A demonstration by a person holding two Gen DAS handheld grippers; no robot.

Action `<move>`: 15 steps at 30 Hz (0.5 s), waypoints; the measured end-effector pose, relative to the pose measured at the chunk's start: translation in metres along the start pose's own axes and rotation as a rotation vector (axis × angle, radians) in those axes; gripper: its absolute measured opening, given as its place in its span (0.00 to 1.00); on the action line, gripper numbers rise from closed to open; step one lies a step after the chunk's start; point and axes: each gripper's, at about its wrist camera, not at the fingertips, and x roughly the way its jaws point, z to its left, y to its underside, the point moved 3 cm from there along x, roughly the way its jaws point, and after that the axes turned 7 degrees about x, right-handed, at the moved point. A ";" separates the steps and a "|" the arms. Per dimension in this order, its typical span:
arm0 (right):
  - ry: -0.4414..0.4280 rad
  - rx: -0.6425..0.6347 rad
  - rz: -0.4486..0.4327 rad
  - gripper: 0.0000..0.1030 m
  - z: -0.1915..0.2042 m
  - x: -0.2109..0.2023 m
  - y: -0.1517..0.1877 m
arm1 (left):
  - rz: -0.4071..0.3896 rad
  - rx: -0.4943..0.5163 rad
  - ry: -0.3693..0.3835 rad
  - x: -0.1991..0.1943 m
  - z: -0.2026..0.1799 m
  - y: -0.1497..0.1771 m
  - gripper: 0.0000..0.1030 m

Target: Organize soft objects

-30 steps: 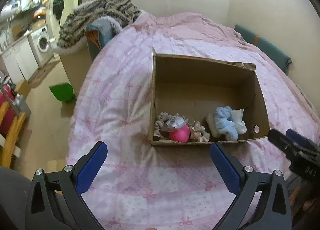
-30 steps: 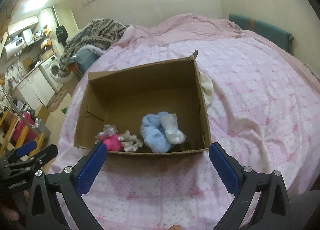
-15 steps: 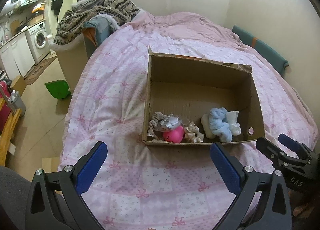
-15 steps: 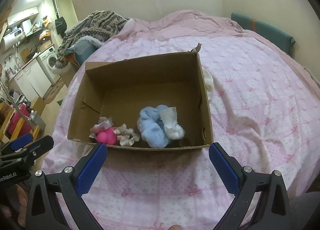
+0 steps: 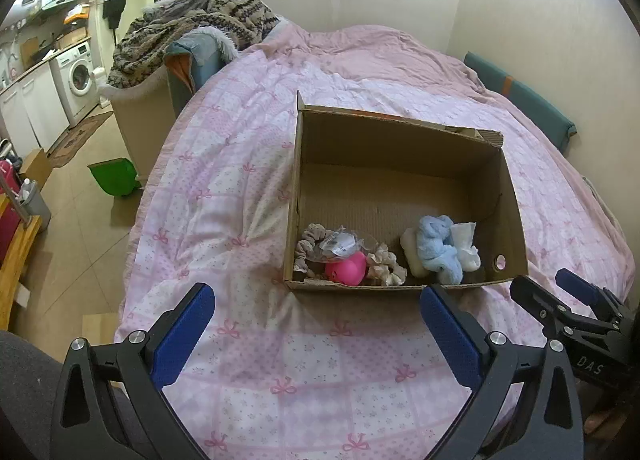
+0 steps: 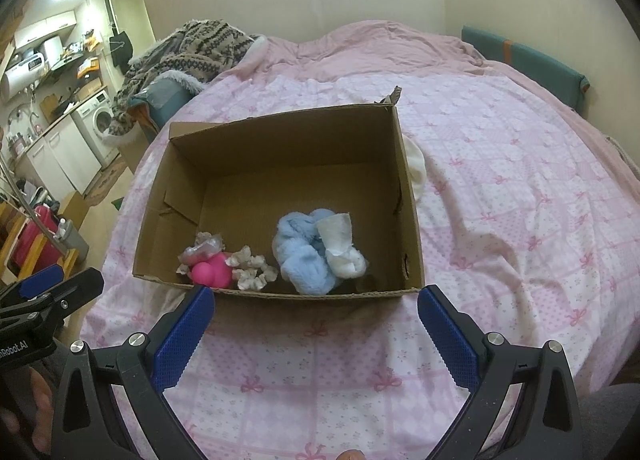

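Left tool (image 5: 316, 320): spread wide, holding nothing, above bed (image 5: 248, 340).
Right tool (image 6: 316, 320): spread wide, holding nothing.
Cardboard box (image 6: 412, 220): just ahead of both tools.
Blue soft item (image 6: 304, 256): inside box, near front wall.
Pink ball (image 6: 212, 270): inside box, front left.

A: The left wrist view looks forward and down along its own left claw (image 5: 316, 324), whose blue pads fill the lower corners of the frame. It faces the cardboard box (image 5: 396, 128) on the bed (image 5: 240, 164) from near the box's front wall.

B: The right wrist view does the same along the right claw (image 6: 316, 324), equally near, with the cardboard box (image 6: 280, 128) centred.

A: Both share the box interior, the pink bedcover and the kitchen area at upper left.

B: Each also catches the other: the right claw (image 5: 560, 292) at the left view's lower right, the left claw (image 6: 60, 280) at the right view's lower left.
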 end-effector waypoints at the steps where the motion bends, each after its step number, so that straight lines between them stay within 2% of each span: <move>1: 0.000 -0.001 0.000 1.00 -0.001 0.000 0.000 | -0.002 -0.001 -0.001 0.000 0.000 0.000 1.00; 15: 0.001 -0.001 0.000 1.00 0.000 0.000 0.000 | 0.000 -0.005 0.004 -0.001 -0.002 -0.001 1.00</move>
